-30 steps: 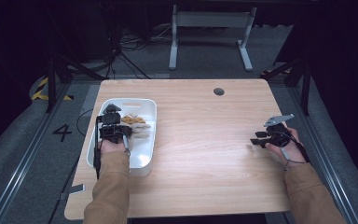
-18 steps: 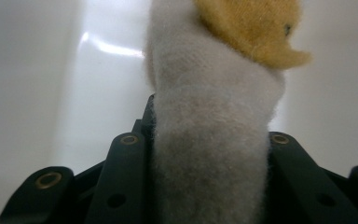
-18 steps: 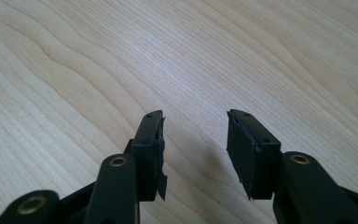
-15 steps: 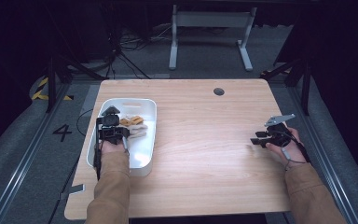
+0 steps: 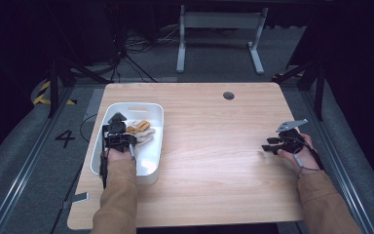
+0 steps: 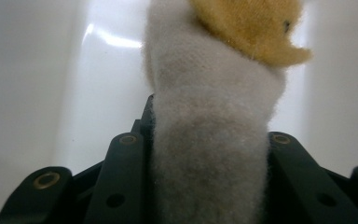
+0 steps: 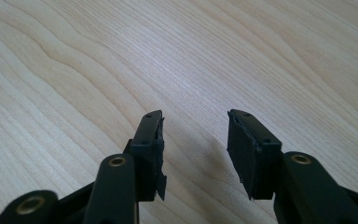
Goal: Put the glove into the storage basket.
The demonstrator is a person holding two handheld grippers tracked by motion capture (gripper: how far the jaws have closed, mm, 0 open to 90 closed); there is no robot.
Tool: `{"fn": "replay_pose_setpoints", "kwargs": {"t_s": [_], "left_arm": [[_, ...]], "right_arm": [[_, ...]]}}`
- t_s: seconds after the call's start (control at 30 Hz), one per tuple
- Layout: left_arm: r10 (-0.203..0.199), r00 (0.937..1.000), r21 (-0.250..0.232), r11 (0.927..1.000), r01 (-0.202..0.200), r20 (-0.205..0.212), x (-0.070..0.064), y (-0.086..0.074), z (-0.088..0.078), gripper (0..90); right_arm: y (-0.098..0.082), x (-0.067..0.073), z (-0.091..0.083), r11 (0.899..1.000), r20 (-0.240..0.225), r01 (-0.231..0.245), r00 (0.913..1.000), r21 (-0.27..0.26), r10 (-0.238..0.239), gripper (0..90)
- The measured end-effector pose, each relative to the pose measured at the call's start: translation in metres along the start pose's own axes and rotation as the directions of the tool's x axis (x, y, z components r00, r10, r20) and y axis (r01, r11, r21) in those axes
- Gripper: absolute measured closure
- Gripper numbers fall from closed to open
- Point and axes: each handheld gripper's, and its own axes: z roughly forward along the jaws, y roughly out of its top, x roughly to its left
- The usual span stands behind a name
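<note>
A soft plush toy (image 6: 214, 93), grey-white with an orange-yellow part at its far end, fills the gap between my left gripper's (image 6: 209, 140) jaws, and they are shut on it. In the high view the left gripper (image 5: 125, 136) is inside a white bin (image 5: 146, 105) at the table's left, with the plush toy (image 5: 140, 129) just ahead of it. My right gripper (image 5: 268, 145) rests near the table's right edge. Its jaws stand open over bare wood with nothing between them, as the right gripper view (image 7: 195, 114) shows.
The wooden table (image 5: 214, 161) has a round cable hole (image 5: 228, 95) near its far edge. Beyond the table are a white desk frame (image 5: 219, 29), cables on the floor, and dark stands on both sides.
</note>
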Motion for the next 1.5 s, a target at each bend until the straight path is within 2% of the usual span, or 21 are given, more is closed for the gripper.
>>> {"fn": "replay_pose_setpoints", "kwargs": {"t_s": [0.1, 0.27, 0.5, 0.63, 0.77, 0.83, 0.9, 0.97, 1.0, 1.03, 1.07, 1.2, 1.27, 1.4, 1.47, 1.5], "left_arm": [[0.011, 0.9999, 0.011, 0.9999, -0.011, -0.003, 0.0, 0.001, 0.002, 64.6], [-0.007, 1.0, 0.026, 0.9996, 0.007, -0.004, 0.004, 0.003, 0.007, 64.1], [0.014, 0.9998, 0.044, 0.9989, -0.013, -0.017, -0.001, 0.003, 0.011, 64.6], [0.01, 0.9999, 0.054, 0.9985, -0.01, -0.012, -0.002, 0.002, 0.013, 64.6], [0.009, 1.0, 0.094, 0.9956, -0.009, -0.001, -0.002, 0.003, 0.017, 64.0], [0.005, 1.0, 0.085, 0.9964, -0.005, -0.005, -0.002, 0.003, 0.017, 59.4], [-0.002, 1.0, 0.092, 0.9957, 0.002, 0.002, -0.001, 0.003, 0.018, 49.7], [0.002, 0.9999, 0.095, 0.9955, -0.004, 0.017, -0.001, 0.004, 0.017, 42.3], [-0.006, 0.9994, 0.118, 0.993, 0.002, 0.034, -0.001, 0.004, 0.017, 38.6], [-0.012, 0.9988, 0.145, 0.9894, 0.005, 0.047, -0.001, 0.005, 0.018, 37.8], [-0.009, 0.999, 0.15, 0.9887, 0.002, 0.043, -0.002, 0.005, 0.018, 34.8], [0.019, 0.9989, 0.182, 0.9829, -0.026, 0.042, -0.006, 0.006, 0.019, 27.6], [0.047, 0.9984, 0.198, 0.9787, -0.052, 0.03, -0.01, 0.006, 0.019, 25.0], [0.057, 0.9973, 0.21, 0.9755, -0.066, 0.047, -0.016, 0.006, 0.018, 21.0], [0.057, 0.9971, 0.2, 0.9777, -0.066, 0.051, -0.018, 0.005, 0.018, 17.6], [0.068, 0.9965, 0.211, 0.9745, -0.077, 0.048, -0.02, 0.005, 0.018, 17.0]], "right_arm": [[0.0, 0.0, 0.0, 1.0, 0.003, -0.002, 1.0, 0.0, 0.002, 56.3], [0.0, 0.0, -0.001, 1.0, 0.007, -0.01, 0.9999, 0.002, 0.01, 56.3], [0.0, 0.0, 0.001, 1.0, 0.01, -0.007, 0.9999, 0.009, 0.007, 56.3], [0.0, 0.0, 0.001, 1.0, 0.01, -0.007, 0.9999, 0.008, 0.007, 56.2], [0.0, 0.0, 0.001, 1.0, 0.008, -0.007, 0.9999, 0.01, 0.006, 56.2], [0.0, 0.0, 0.002, 1.0, 0.008, -0.008, 0.9999, 0.011, 0.008, 56.1], [-0.001, 0.0, 0.002, 1.0, 0.008, -0.011, 0.9999, 0.01, 0.011, 55.8], [-0.001, 0.0, 0.004, 1.0, 0.008, -0.01, 0.9999, 0.018, 0.01, 55.4], [-0.001, 0.0, 0.004, 1.0, 0.009, -0.011, 0.9999, 0.019, 0.011, 55.1], [-0.001, 0.0, 0.004, 1.0, 0.009, -0.013, 0.9999, 0.019, 0.013, 54.9], [-0.001, 0.0, 0.004, 1.0, 0.009, -0.014, 0.9999, 0.017, 0.013, 54.8], [-0.001, 0.0, 0.004, 1.0, 0.01, -0.014, 0.9999, 0.017, 0.014, 54.5], [-0.002, 0.0, 0.004, 1.0, 0.009, -0.016, 0.9998, 0.015, 0.015, 54.6], [-0.001, 0.0, 0.004, 1.0, 0.008, -0.015, 0.9999, 0.016, 0.015, 54.5], [-0.001, 0.0, 0.004, 1.0, 0.008, -0.015, 0.9999, 0.016, 0.014, 54.4], [-0.001, 0.0, 0.004, 1.0, 0.007, -0.015, 0.9999, 0.015, 0.014, 54.4]]}}
